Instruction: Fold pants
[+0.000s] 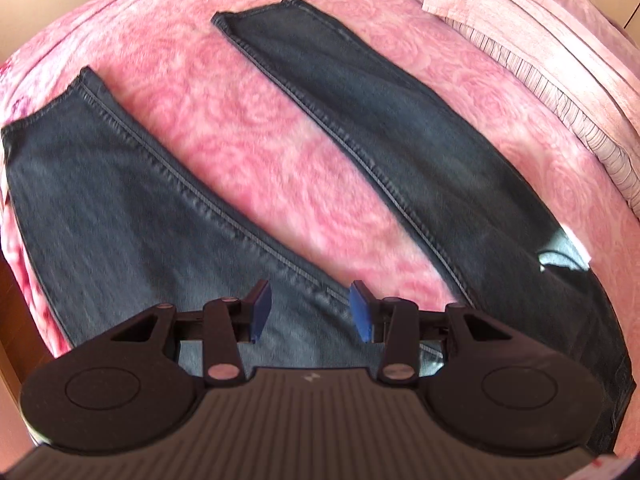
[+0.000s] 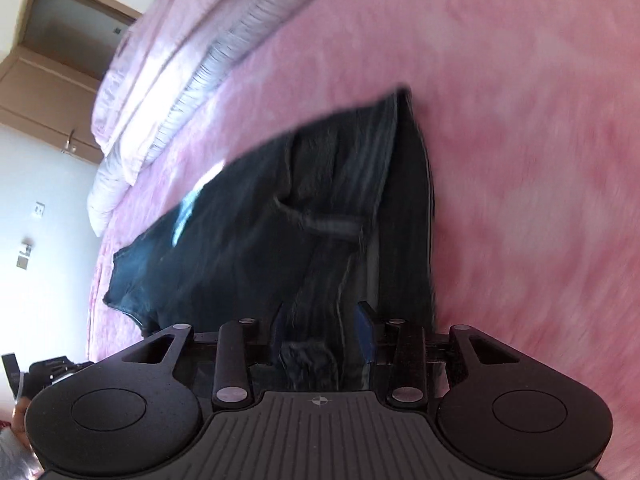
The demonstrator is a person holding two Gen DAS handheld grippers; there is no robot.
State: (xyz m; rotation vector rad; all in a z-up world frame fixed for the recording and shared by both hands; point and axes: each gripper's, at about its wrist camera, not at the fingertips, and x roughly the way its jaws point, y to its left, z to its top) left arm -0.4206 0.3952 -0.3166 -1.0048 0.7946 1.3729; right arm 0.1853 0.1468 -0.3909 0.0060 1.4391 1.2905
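Note:
Dark blue jeans lie flat on a pink blanket. In the left wrist view the two legs spread apart: one leg runs to the left, the other leg to the upper middle. My left gripper hovers over the upper part of the left leg, open, with nothing between its blue pads. The right wrist view is blurred. It shows the waist end of the jeans with a belt loop. My right gripper stands open over it, denim showing in the gap between its pads.
Folded pale pink bedding and striped pillows lie along the far side of the bed, also in the right wrist view. A wooden cabinet and a white wall stand beyond the bed. Bare blanket lies right of the jeans.

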